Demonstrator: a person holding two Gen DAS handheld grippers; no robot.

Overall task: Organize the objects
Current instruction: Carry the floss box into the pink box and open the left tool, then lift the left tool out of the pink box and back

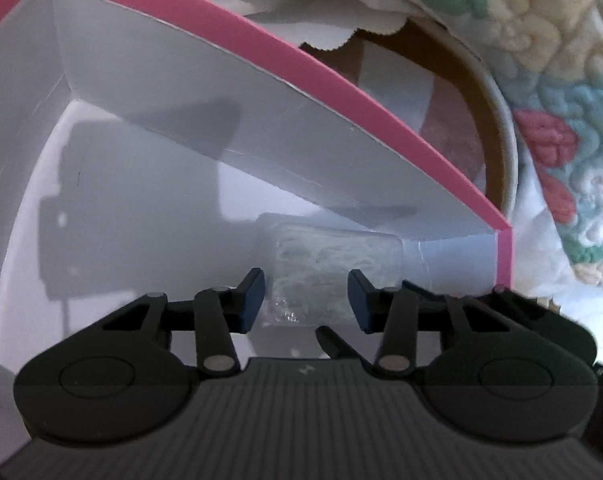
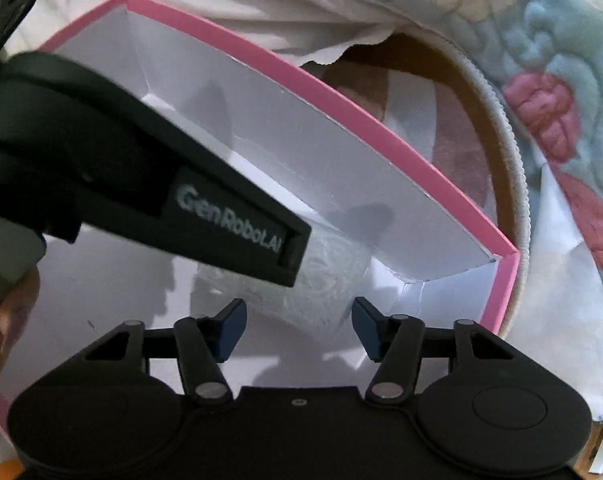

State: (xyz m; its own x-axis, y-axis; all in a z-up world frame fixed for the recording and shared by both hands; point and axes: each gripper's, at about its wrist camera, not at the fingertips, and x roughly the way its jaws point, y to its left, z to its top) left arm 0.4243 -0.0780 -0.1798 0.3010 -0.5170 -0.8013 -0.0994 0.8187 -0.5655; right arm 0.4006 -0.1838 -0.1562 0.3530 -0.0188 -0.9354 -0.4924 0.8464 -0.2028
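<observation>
A pink-rimmed box (image 1: 309, 64) with a white inside fills both views, and shows in the right wrist view (image 2: 381, 128) too. A clear plastic case with pale thin items (image 1: 329, 256) lies on the box floor near the right corner. My left gripper (image 1: 306, 298) is open inside the box, its fingers either side of the case's near end, not closed on it. My right gripper (image 2: 298, 330) is open and empty, just above the same case (image 2: 329, 288). The left gripper's black body (image 2: 173, 184) crosses the right wrist view and hides part of the case.
A round brown container (image 1: 493, 128) with a pale rim sits behind the box, with white paper inside; it also shows in the right wrist view (image 2: 497, 152). A quilted floral cloth (image 1: 561, 80) lies to the right and back. White crumpled paper (image 2: 561, 320) lies at right.
</observation>
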